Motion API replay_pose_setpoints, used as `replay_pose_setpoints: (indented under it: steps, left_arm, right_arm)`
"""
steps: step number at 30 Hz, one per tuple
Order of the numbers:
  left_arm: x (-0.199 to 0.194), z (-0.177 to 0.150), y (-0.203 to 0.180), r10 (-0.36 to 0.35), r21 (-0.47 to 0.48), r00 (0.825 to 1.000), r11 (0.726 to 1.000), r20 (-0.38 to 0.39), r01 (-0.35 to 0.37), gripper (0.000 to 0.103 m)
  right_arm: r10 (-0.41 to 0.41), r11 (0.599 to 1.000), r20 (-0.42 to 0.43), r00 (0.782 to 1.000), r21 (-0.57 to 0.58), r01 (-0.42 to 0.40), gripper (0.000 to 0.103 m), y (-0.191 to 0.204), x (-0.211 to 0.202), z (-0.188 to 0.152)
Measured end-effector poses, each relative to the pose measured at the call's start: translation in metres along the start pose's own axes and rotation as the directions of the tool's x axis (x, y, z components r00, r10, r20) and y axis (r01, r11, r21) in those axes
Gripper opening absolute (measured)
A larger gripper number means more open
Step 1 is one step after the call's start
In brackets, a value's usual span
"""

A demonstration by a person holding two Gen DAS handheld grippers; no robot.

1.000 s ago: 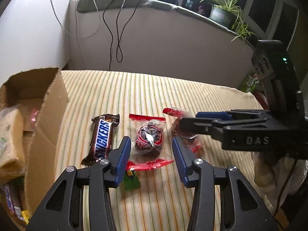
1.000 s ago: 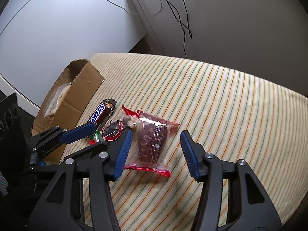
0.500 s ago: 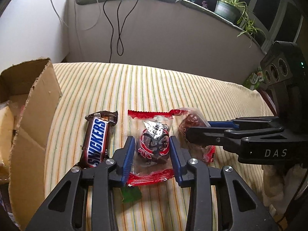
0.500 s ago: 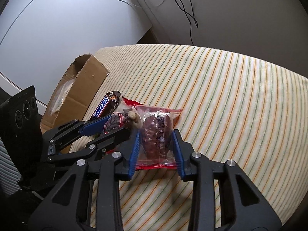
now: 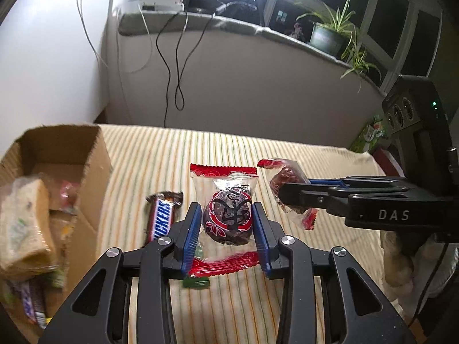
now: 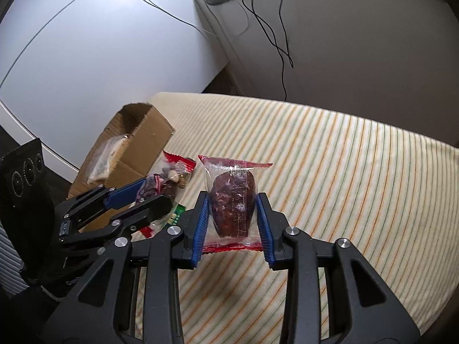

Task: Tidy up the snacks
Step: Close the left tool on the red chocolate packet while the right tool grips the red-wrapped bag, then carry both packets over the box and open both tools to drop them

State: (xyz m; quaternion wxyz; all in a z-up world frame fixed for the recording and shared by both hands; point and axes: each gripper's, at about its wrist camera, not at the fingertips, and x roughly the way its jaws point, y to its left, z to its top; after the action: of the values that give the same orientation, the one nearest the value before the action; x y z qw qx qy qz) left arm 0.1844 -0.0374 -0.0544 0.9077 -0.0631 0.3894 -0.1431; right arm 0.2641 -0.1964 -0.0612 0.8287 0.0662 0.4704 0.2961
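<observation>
My left gripper (image 5: 226, 218) is shut on a clear red-edged packet with a dark round sweet (image 5: 228, 218) and holds it above the striped cloth. My right gripper (image 6: 232, 209) is shut on a similar packet with a dark red date (image 6: 232, 203), also lifted. Each gripper shows in the other's view: the right gripper (image 5: 289, 195) with its packet (image 5: 284, 177) to the right, the left gripper (image 6: 155, 195) with its packet (image 6: 169, 177) to the left. A Snickers bar (image 5: 162, 220) and a small green sweet (image 5: 196, 282) lie on the cloth. The cardboard box (image 5: 94, 177) stands at the left.
The box (image 6: 149, 140) holds several wrapped snacks, among them a pale packet (image 5: 25, 223). The striped cloth (image 6: 344, 172) covers the table. A grey wall with hanging black cables (image 5: 172, 66) runs behind, with potted plants (image 5: 330, 31) on its ledge.
Both grippers closed on their packets and lifted them off the cloth. The left view has swung so the box comes nearer at the left.
</observation>
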Motion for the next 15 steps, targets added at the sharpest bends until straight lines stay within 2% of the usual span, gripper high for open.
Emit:
replay_pose_setpoints:
  steps: [8, 15]
  left_arm:
    - [-0.036, 0.012, 0.011, 0.02, -0.005, 0.997, 1.0, 0.079, -0.02, 0.034]
    - [-0.062, 0.023, 0.04, 0.072, -0.034, 0.989, 0.997, 0.132, -0.068, 0.034]
  right_arm:
    - [0.009, 0.999, 0.037, 0.999, -0.049, -0.007, 0.034, 0.032, -0.011, 0.015]
    - [0.022, 0.995, 0.059, 0.998, -0.096, -0.017, 0.034, 0.064, -0.009, 0.035]
